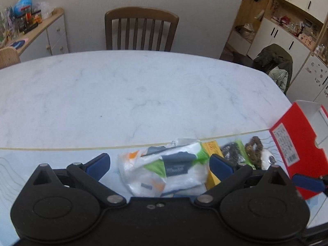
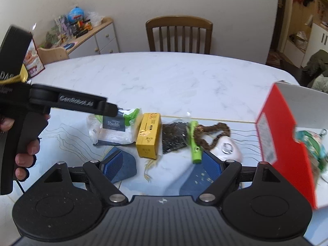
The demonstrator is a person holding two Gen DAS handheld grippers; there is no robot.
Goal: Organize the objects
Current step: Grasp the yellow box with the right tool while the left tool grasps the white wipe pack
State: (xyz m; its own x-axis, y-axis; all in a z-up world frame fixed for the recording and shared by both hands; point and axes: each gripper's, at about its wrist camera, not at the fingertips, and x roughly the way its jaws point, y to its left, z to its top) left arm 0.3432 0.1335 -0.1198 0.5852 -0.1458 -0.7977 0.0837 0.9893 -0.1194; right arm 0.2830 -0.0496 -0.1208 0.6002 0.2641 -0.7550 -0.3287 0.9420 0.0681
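I'm hovering the left gripper (image 1: 158, 164), jaws spread, around the tissue pack (image 1: 164, 168); the right gripper (image 2: 162, 164) is hanging released. The yellow box (image 2: 148, 135) and green clip (image 2: 193, 143) are still lying outside the red box (image 2: 285, 143), which already holds something.

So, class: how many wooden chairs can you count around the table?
2: one slat-backed chair at the table's far side, and a lighter chair by the cabinet at far left. Others may be out of view.

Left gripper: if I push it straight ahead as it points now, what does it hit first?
Most likely the white plastic packet, which lies between the open fingers of the left gripper. The yellow box sits beside the packet by the right finger. Depth is uncertain.
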